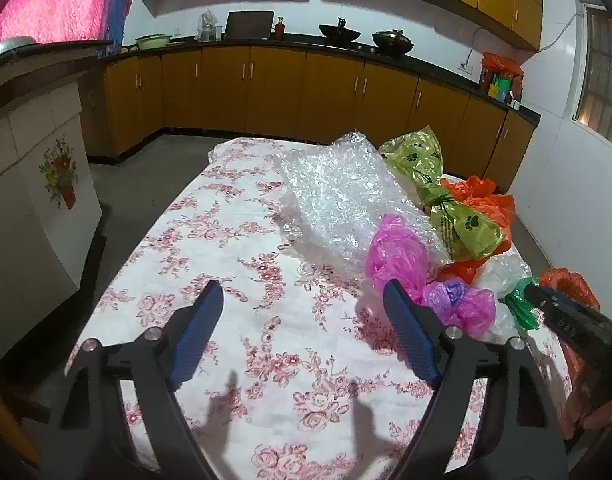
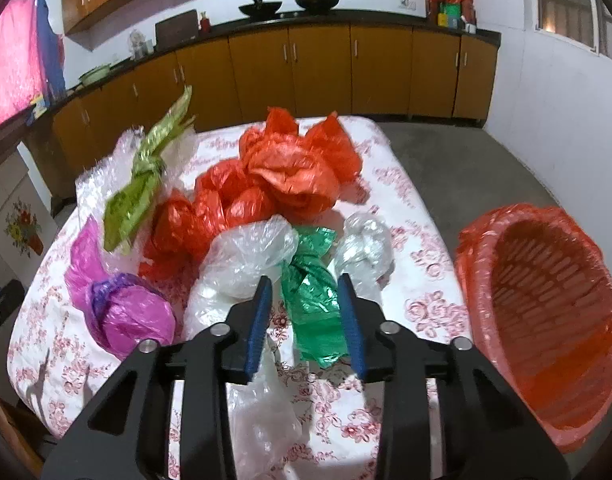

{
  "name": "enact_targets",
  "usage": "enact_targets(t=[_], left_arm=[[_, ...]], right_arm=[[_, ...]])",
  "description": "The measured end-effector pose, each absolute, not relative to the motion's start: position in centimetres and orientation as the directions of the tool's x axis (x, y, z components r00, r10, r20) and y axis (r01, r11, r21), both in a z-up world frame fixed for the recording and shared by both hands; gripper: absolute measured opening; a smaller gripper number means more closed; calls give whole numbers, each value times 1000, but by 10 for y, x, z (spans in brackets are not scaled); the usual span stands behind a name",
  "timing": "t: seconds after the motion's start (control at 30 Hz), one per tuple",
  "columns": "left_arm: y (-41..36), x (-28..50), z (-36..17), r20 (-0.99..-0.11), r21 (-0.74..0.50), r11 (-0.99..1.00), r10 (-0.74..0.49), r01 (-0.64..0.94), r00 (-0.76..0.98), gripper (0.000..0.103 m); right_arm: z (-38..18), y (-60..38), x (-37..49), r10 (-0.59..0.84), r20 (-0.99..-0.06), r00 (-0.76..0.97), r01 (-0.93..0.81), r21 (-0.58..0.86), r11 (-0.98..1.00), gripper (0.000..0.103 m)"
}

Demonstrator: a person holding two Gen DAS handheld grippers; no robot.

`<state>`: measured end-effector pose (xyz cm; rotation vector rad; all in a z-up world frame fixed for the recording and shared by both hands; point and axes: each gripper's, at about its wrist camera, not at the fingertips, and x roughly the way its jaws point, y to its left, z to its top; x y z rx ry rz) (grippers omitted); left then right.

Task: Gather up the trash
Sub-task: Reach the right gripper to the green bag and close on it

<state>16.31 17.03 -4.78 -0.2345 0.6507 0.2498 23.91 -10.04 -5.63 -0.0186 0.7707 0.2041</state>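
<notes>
Now straddling green bag [image 2: 312, 300] beside basket [image 2: 546, 320], right gripper [image 2: 306, 320] jaws half-open, not yet pinching; left gripper [image 1: 301, 320] wide, empty

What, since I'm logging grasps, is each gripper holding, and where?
Nothing yet. The left gripper is empty; the green bag lies, at its middle, between the right gripper jaws, unclamped.

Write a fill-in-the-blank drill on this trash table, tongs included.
1. The right tongs straddle a crumpled ____ bag.
2. The basket beside the table is lined with ____ plastic.
3. The left tongs hang over bare tablecloth, holding ____.
4. The clear bubble wrap lies left of the ____-print bag.

Answers: green; orange; nothing; paw
</notes>
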Motion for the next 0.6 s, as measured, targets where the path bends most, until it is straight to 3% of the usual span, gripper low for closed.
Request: enact_targets(t=[0.37,0.6], left_arm=[[158,175,-56,-635,-155,957,94,-246,767,73],[149,179,-46,-618,-170,962,66,-215,783,72]], right_arm=[[-70,-92,250,183,-712,678,-217,44,975,4],[-55,-100,234,231,-669,707,-236,84,968,2]])
